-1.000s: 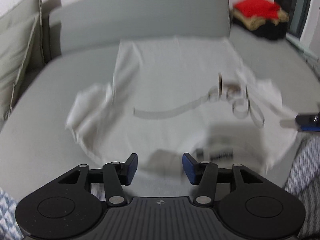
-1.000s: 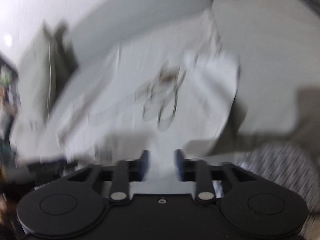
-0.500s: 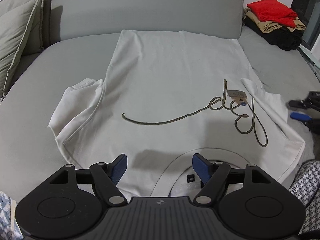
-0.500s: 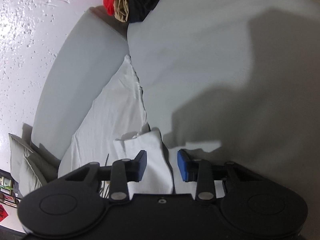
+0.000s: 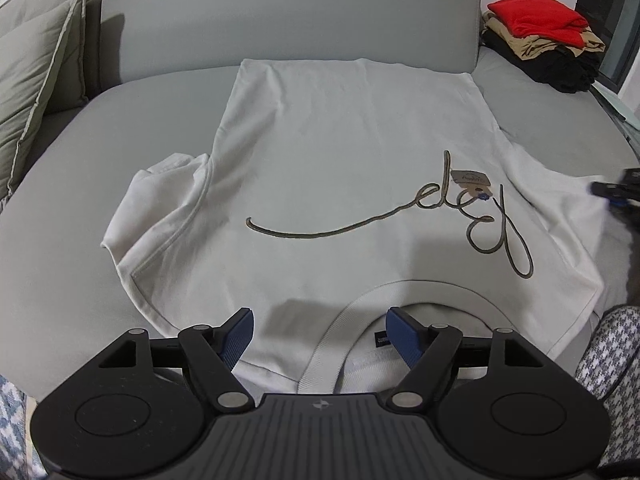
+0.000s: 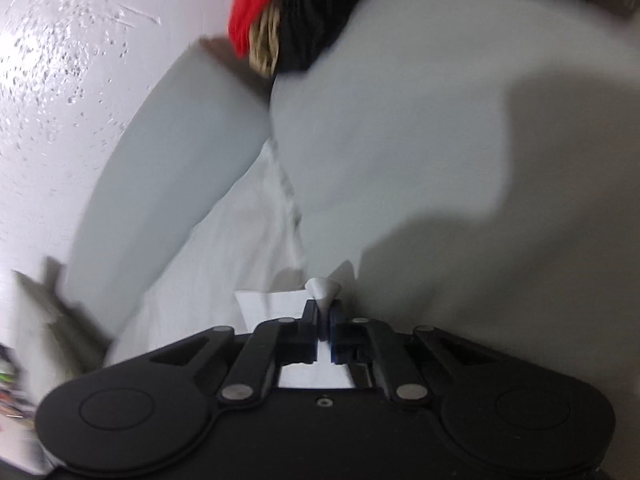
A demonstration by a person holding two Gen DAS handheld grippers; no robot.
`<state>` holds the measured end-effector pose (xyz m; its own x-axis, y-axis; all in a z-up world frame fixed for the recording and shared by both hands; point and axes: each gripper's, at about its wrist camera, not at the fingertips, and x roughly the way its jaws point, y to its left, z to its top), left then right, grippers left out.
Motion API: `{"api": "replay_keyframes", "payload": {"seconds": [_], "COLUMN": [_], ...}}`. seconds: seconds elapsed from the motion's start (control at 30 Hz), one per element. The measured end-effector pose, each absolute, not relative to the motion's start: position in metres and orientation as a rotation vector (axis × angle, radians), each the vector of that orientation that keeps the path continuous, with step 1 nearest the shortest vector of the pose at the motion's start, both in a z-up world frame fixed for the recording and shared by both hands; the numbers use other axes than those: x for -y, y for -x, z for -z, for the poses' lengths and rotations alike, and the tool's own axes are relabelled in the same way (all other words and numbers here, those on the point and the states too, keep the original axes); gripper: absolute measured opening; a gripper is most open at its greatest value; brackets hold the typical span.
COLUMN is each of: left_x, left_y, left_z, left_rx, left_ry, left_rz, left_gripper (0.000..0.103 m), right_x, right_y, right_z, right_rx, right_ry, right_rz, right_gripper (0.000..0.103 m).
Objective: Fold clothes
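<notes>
Pinching the sleeve edge (image 6: 322,288) with my right gripper (image 6: 324,314), left gripper (image 5: 320,330) wide above the collar (image 5: 340,320), I judge the white shirt (image 5: 340,152) before my fingers soft, light, best held at edges.

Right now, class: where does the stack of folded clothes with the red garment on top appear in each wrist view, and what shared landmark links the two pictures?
Left wrist view: the stack of folded clothes sits at the upper right, on the sofa's far corner.
Right wrist view: the same stack is at the top centre, blurred.
Shared landmark: the white T-shirt spread on the grey sofa.
</notes>
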<state>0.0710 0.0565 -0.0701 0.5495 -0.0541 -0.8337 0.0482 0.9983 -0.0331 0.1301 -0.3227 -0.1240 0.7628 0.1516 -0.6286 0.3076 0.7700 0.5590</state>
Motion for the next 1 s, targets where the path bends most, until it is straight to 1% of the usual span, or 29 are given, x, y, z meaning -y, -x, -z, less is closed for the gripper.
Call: {"api": "replay_keyframes", "payload": {"seconds": [0.1,0.3,0.33,0.37,0.4,0.43,0.47,0.5,0.53,0.63,0.67,0.7,0.73,0.77,0.8,0.83,0.9,0.97,1.0], "left_x": [-0.053,-0.055,-0.058,-0.061,-0.064,-0.067,-0.07,-0.073,-0.076,-0.088,-0.091,-0.094,-0.094,-0.094,-0.094,-0.094,-0.09,-0.088,-0.088], "left_y": [-0.07,-0.066,-0.065,-0.063,-0.061,-0.06,-0.058,-0.057,-0.055,-0.051,-0.051,-0.052,-0.055,-0.057,-0.06,-0.062,-0.067,-0.07,-0.071], "left_z": [0.073,0.079,0.079,0.078,0.077,0.076,0.074,0.073,0.073,0.072,0.073,0.074,0.076,0.077,0.078,0.08,0.084,0.091,0.094], "left_rx": [-0.987,-0.982,-0.979,-0.975,-0.969,-0.964,-0.958,-0.951,-0.943,-0.905,-0.89,-0.879,-0.874,-0.869,-0.864,-0.861,-0.86,-0.874,-0.886], "left_ry": [0.008,-0.016,-0.012,-0.01,-0.011,-0.012,-0.013,-0.013,-0.012,-0.001,0.007,0.012,0.009,0.006,0.003,-0.004,-0.031,-0.064,-0.069], "left_rz": [0.07,0.049,0.044,0.038,0.03,0.023,0.015,0.008,0.001,-0.039,-0.056,-0.068,-0.07,-0.072,-0.073,-0.076,-0.084,-0.096,-0.095], "left_gripper": [0.073,0.073,0.073,0.073,0.073,0.073,0.073,0.073,0.073,0.072,0.066,0.062,0.046,0.028,0.021,0.016,0.018,0.023,0.024], "right_x": [0.321,0.315,0.312,0.309,0.306,0.303,0.3,0.298,0.296,0.288,0.281,0.274,0.265,0.255,0.243,0.23,0.203,0.177,0.167], "right_y": [-0.107,-0.111,-0.113,-0.115,-0.115,-0.113,-0.107,-0.1,-0.094,-0.077,-0.075,-0.072,-0.07,-0.07,-0.072,-0.074,-0.078,-0.082,-0.083], "right_z": [0.103,0.113,0.111,0.107,0.103,0.098,0.092,0.087,0.082,0.068,0.067,0.067,0.068,0.071,0.075,0.079,0.085,0.09,0.092], "right_rx": [-0.627,-0.698,-0.706,-0.718,-0.724,-0.722,-0.715,-0.709,-0.705,-0.699,-0.708,-0.72,-0.734,-0.753,-0.78,-0.809,-0.861,-0.907,-0.923], "right_ry": [-0.545,-0.425,-0.411,-0.403,-0.397,-0.392,-0.387,-0.39,-0.398,-0.424,-0.43,-0.434,-0.436,-0.433,-0.423,-0.409,-0.377,-0.344,-0.333], "right_rz": [0.241,0.324,0.328,0.327,0.326,0.331,0.34,0.333,0.318,0.26,0.213,0.157,0.094,0.035,-0.013,-0.059,-0.128,-0.203,-0.236], "right_gripper": [0.005,0.005,0.011,0.02,0.025,0.038,0.054,0.064,0.065,0.065,0.061,0.048,0.038,0.024,0.02,0.02,0.02,0.021,0.021]}}
